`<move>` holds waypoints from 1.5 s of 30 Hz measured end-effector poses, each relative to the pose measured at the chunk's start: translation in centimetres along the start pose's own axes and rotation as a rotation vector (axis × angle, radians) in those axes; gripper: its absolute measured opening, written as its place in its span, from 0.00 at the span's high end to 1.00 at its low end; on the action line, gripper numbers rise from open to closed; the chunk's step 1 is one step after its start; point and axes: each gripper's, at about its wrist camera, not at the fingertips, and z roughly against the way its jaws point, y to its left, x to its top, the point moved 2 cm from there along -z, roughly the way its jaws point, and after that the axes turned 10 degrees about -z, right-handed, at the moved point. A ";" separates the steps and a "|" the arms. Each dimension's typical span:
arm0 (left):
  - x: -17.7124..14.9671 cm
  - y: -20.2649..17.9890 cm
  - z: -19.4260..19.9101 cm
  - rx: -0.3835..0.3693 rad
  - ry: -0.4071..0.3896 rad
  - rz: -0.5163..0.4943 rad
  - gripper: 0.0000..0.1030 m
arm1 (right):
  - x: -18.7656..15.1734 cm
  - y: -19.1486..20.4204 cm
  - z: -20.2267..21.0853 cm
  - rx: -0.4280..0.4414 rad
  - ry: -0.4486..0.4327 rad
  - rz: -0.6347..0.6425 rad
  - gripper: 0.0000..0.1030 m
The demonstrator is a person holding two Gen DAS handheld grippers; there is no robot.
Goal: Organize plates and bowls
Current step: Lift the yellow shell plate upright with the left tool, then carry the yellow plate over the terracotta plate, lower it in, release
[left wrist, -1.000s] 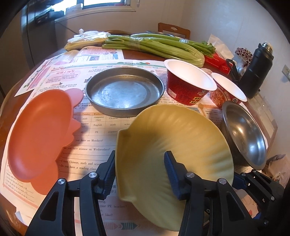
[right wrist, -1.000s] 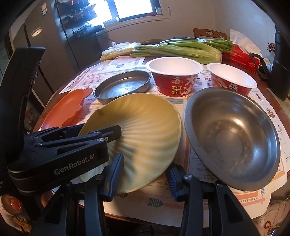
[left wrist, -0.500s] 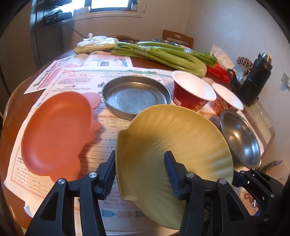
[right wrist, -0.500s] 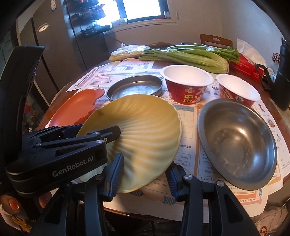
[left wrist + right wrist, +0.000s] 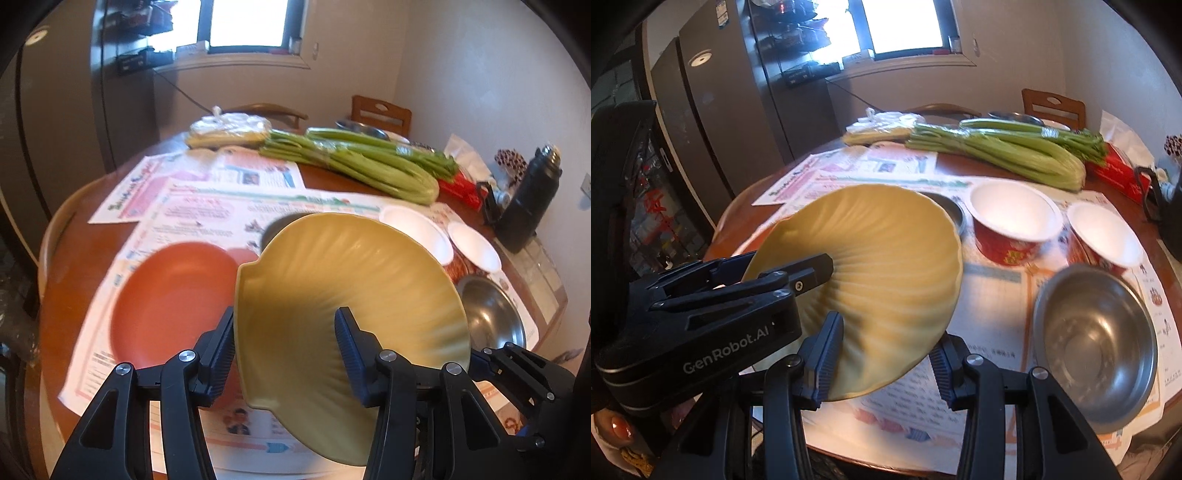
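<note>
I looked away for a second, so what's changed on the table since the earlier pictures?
Both grippers, left and right, have lifted the yellow plate off the table and tilted it up. Their hold looks unchanged. The orange plate, steel bowl and red cups stayed put.

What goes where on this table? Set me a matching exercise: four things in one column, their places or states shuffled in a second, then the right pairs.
Column 1
1. yellow plate
2. orange plate
3. steel bowl
4. celery

Column 2
A. lying along the far side of the table
B. tilted, up in the air
C. flat on the newspaper, left of the raised plate
D. empty and upright, right of the raised plate

Pairs: 1-B, 2-C, 3-D, 4-A
</note>
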 end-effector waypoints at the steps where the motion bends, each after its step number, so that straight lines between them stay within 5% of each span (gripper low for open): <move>1: 0.2 0.5 0.2 0.002 -0.003 0.008 0.48 | 0.2 0.3 0.1 0.006 -0.005 0.007 0.56; 29: 3.3 8.8 -0.1 0.060 -0.009 0.020 0.48 | 4.7 7.1 -4.0 0.091 0.015 0.031 0.56; 45: -0.2 12.9 -4.7 0.045 0.077 0.111 0.48 | 2.6 9.6 -9.6 0.093 0.135 0.053 0.56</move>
